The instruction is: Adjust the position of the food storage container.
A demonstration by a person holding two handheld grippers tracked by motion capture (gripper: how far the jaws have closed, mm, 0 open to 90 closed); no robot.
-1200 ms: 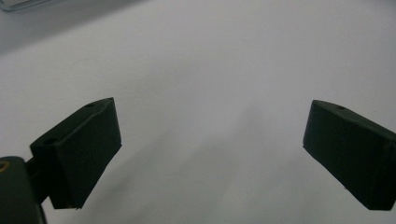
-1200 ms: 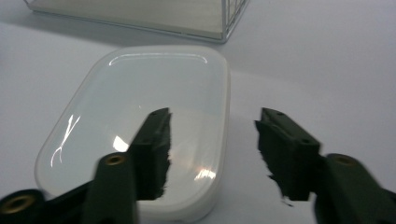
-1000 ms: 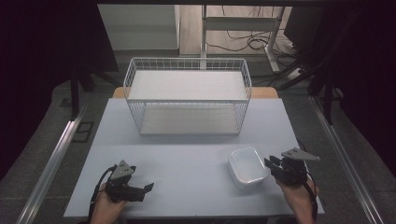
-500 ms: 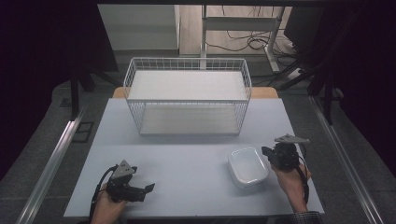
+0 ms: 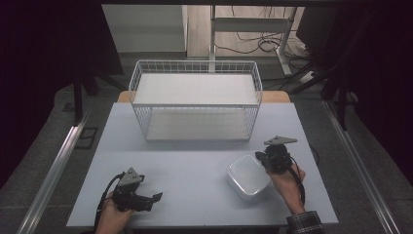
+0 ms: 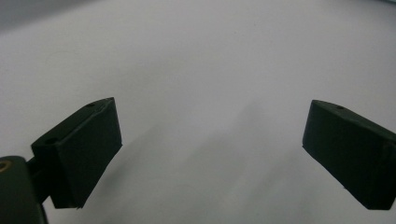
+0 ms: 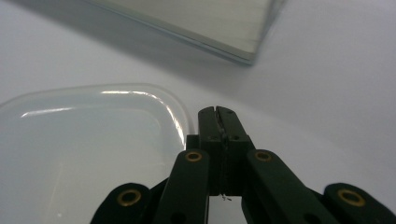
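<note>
A shallow white plastic container with rounded corners lies on the table at the front right; in the right gripper view its glossy rim curves just left of the jaws. My right gripper sits at the container's far right corner. Its jaws are pressed together with nothing between them, beside the rim. My left gripper rests low over the table at the front left. It stands wide open over bare white surface.
A white wire basket with a pale board in its bottom stands at the back middle of the pale blue table. Its near corner lies ahead of the right gripper. Dark floor and metal rails flank the table.
My right gripper has moved left and away from the person, from the table's right edge to the container's far right corner. The left gripper has stayed where it was.
</note>
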